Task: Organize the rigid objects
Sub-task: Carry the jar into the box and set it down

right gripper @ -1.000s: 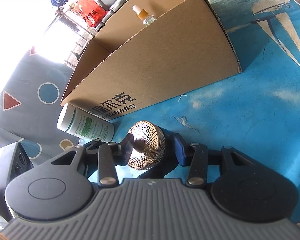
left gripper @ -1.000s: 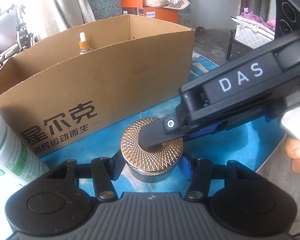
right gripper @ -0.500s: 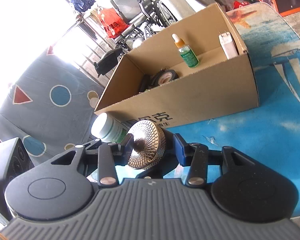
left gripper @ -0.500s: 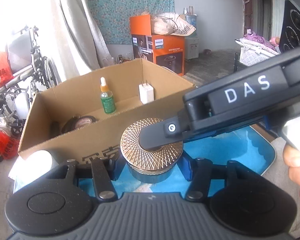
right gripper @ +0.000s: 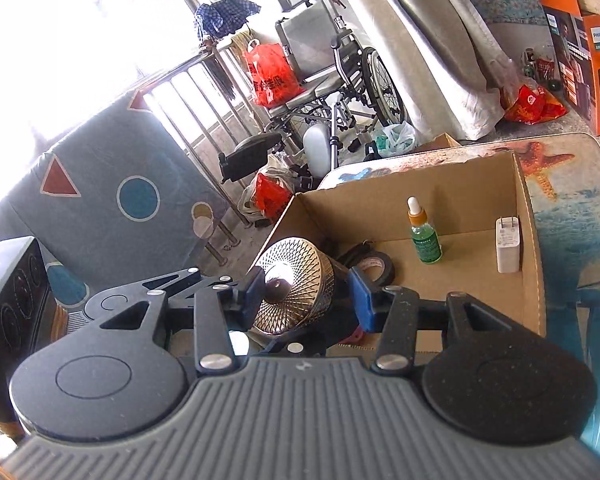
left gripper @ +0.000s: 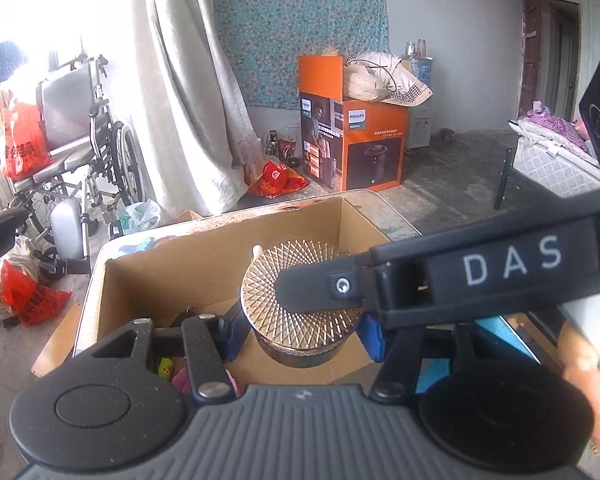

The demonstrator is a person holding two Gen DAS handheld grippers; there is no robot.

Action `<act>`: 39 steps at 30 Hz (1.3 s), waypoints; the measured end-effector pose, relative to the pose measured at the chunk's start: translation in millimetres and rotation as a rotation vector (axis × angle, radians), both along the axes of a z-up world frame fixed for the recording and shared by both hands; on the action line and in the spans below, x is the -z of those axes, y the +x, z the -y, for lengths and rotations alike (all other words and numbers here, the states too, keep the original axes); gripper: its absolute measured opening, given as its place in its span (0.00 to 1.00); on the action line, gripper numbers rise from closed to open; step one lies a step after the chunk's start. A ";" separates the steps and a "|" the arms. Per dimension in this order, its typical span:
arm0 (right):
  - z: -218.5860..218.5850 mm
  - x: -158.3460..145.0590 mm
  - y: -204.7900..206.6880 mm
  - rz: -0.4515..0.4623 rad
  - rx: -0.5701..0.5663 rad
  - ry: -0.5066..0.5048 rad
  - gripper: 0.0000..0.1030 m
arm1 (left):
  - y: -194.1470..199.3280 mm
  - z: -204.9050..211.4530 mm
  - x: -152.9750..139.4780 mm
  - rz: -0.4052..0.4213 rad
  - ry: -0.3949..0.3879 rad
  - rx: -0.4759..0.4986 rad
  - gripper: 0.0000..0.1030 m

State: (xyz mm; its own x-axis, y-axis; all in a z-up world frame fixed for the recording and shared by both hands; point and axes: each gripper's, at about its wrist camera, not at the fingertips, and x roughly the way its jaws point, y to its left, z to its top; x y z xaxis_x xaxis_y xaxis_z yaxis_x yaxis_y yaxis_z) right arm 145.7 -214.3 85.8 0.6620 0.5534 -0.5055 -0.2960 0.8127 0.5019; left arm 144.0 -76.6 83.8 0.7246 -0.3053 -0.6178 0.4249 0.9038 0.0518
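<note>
I see the round jar with the gold, diamond-patterned metal lid (left gripper: 300, 312) clamped from both sides: my left gripper (left gripper: 300, 332) squeezes its dark body between the blue pads (left gripper: 370, 336), while my right gripper (right gripper: 304, 294) pinches it top to bottom, one black finger lying across the lid in the centre of the left wrist view. The jar hangs above the open brown cardboard box (right gripper: 460, 196), over its near left corner in the right wrist view, not resting on anything I can make out.

Inside the box, toward the right of that view, a small green dropper bottle with an orange collar and white cap (right gripper: 424, 236) stands upright, and a white plug charger (right gripper: 508, 244) stands against the right wall, apart from the bottle. A roll of black tape (right gripper: 374, 264) lies on the box floor just behind the right blue pad. The box sits on a blue sea-themed tablecloth with an orange starfish (right gripper: 548, 168).
</note>
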 end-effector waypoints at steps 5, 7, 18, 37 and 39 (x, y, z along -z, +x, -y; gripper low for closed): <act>3.6 20.4 62.0 -0.129 -0.024 -0.009 0.45 | 50.8 -7.1 21.8 -0.142 -0.021 -0.049 0.55; 4.1 31.8 83.4 -0.189 -0.042 -0.015 0.45 | 65.9 -9.6 32.2 -0.191 -0.020 -0.066 0.55; -25.2 96.7 143.8 -0.422 -0.129 -0.100 0.48 | 111.1 -27.0 85.9 -0.448 -0.057 -0.150 0.55; -23.0 110.7 134.8 -0.411 -0.088 -0.126 0.50 | 102.5 -24.8 90.2 -0.462 -0.088 -0.150 0.65; -17.8 100.0 122.0 -0.341 -0.052 -0.124 0.50 | 95.7 -23.7 82.7 -0.427 -0.087 -0.142 0.70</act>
State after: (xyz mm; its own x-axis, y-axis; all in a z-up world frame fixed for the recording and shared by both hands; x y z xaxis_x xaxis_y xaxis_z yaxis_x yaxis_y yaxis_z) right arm 267.7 -196.5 -14.3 0.4168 0.5024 -0.7575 -0.1713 0.8619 0.4773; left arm 239.7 -52.8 1.1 0.4491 -0.2858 -0.8465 0.2636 0.9477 -0.1801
